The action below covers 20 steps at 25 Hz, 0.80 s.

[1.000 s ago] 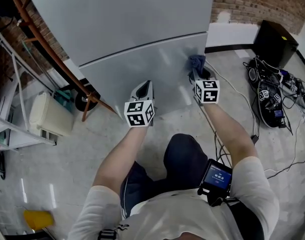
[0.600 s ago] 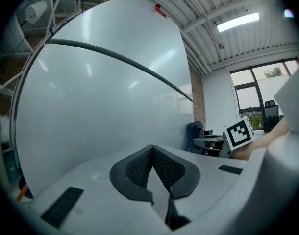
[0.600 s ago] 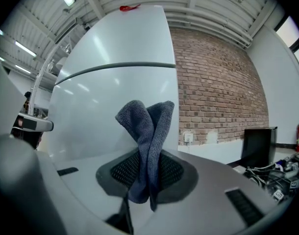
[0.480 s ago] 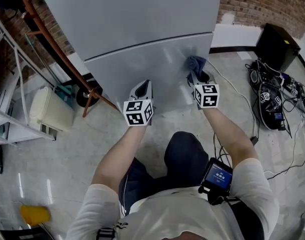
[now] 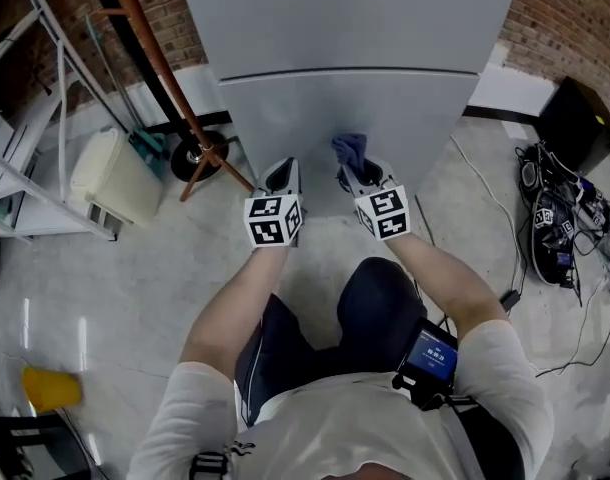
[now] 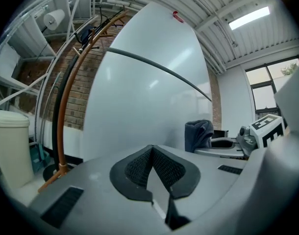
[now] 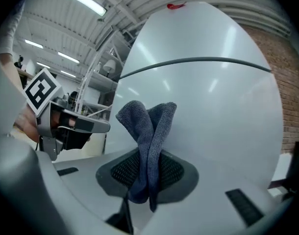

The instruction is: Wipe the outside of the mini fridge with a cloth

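Right gripper: I record it clamped on the blue-grey cloth. The cloth's folded end stands up past the jaws, in front of the lower door of the grey mini fridge; contact with the door I cannot confirm. Left gripper: just beside the right, jaws pressed together, nothing between them, facing the same door.

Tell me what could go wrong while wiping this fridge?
The cloth is only pinched by the right gripper; rubbing hard on the fridge might pull it out. The cables on the floor could perhaps trip the person stepping right.
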Tool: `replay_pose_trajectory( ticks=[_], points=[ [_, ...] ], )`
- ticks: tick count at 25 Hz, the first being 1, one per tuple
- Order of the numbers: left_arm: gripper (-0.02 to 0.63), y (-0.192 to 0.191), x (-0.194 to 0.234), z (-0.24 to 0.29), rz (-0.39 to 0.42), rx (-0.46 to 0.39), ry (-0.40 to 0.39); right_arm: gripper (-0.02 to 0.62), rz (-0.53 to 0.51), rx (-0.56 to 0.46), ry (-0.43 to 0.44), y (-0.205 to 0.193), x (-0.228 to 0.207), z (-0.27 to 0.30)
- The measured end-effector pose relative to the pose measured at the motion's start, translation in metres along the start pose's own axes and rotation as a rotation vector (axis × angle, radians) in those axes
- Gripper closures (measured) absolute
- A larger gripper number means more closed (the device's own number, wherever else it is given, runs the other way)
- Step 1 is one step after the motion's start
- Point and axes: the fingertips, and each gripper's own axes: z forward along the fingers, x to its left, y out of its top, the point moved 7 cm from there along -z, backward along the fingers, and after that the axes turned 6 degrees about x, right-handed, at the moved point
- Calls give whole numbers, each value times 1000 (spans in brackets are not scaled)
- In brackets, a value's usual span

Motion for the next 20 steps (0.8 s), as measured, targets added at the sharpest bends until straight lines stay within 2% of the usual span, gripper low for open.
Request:
replay_pose_trajectory(
  ticks=[5,10,14,20],
  points=[
    [603,-21,46,-28,-35,23,93,511,-39,17,135,0,65,38],
    [603,-37,86,-55,-57,44,172,511,-45,29,207,2,112,77],
    [603,-45,112,-75,-67,58,225,511,-35,38,232,1,137,104],
    [603,-59,137,-96,-83,85,271,511,-12,69,226,-5,155,137]
  ],
)
